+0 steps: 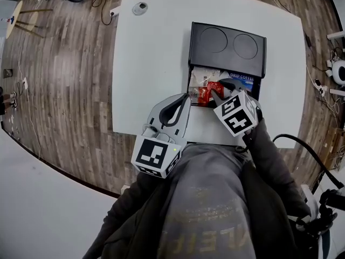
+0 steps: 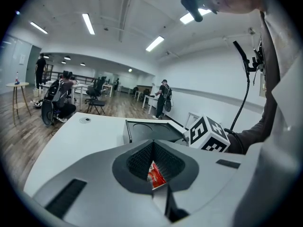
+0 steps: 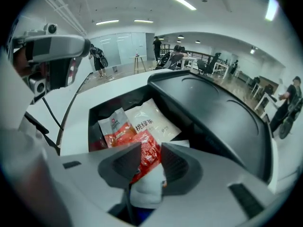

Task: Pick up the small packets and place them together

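The white table (image 1: 151, 63) carries a black box (image 1: 226, 61) with its lid, marked by two round hollows, thrown back. The small packets lie heaped together in the open compartment nearest the person.

The right gripper (image 1: 218, 93) tips steeply down into that compartment. Its jaws stand partly spread, and a red packet (image 3: 146, 150) lies in the gap between them on top of the pile. I cannot tell whether the pads press on its edges. Under that packet, lower between the jaws, is something pale.

Just behind it lie a white packet with green print (image 3: 152, 119) and a red-and-white packet (image 3: 115, 126), both flat on the floor of the box. In the head view, a blue packet (image 1: 241, 78) sits at the far right of the same compartment. A white one is at the left and the red packet (image 1: 207, 93) lies in the middle.

The left gripper (image 1: 186, 97) hangs at the left edge of the box, just beside the pile, pointing gently downward. Its jaws are pressed together at the tips (image 2: 152, 143), leaving only the hollow between the ribbed pads. A bit of red wrapper (image 2: 156, 176) shows through that hollow. It appears to lie beyond the jaws rather than in their grip.
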Demonstrator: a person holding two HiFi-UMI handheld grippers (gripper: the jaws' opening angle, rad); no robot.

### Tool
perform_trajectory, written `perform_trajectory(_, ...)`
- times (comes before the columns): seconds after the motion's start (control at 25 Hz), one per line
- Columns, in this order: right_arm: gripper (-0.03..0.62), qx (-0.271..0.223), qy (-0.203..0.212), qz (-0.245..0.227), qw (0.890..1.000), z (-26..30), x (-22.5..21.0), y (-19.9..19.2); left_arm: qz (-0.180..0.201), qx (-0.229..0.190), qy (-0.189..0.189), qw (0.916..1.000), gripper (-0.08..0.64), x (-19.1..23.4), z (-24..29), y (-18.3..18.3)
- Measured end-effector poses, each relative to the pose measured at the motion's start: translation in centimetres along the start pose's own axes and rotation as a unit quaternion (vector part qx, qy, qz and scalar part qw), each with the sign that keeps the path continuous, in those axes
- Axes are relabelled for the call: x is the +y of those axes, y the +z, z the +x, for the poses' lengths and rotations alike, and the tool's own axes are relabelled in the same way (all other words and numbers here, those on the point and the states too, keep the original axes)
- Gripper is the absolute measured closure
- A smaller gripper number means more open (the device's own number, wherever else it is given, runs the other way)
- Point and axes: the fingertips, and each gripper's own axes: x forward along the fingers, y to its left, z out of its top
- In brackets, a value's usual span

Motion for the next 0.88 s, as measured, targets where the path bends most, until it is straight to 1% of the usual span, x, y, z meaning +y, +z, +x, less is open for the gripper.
perform_trajectory(0.04, 0.460, 0.000, -0.009, -0.011, 1.000, 0.0, 0.0, 0.1, 0.000, -0.001, 0.000, 1.0000, 0.563, 0.1, 0.0, 0.1)
perform_trajectory(0.08, 0.494, 0.000, -0.020, -0.022, 1.000, -0.2, -0.1, 0.1, 0.001, -0.003, 0.000, 1.0000, 0.563, 0.1, -0.1, 0.3)
perform_trajectory(0.12, 0.551, -0.002, -0.031, -0.029, 0.999, -0.3, -0.1, 0.2, 0.002, -0.006, 0.000, 1.0000, 0.563, 0.2, -0.1, 0.5)
perform_trajectory(0.2, 0.572, -0.010, -0.041, -0.025, 0.999, -0.9, -0.2, 0.3, 0.004, -0.014, -0.001, 0.9999, 0.563, 0.2, -0.3, 0.9)
perform_trajectory(0.36, 0.575, -0.044, -0.058, -0.009, 0.997, -3.0, -0.5, 1.7, 0.010, -0.036, -0.010, 0.9992, 0.563, 0.1, -1.0, 1.5)
perform_trajectory(0.64, 0.577, -0.086, -0.104, -0.017, 0.991, -8.5, 0.2, 4.6, 0.028, -0.079, -0.038, 0.9958, 0.563, -1.0, -2.8, 3.4)
perform_trajectory(0.88, 0.577, -0.092, -0.100, -0.022, 0.990, -9.5, 1.4, 5.1, 0.037, -0.088, -0.051, 0.9941, 0.563, -1.8, -2.8, 4.3)
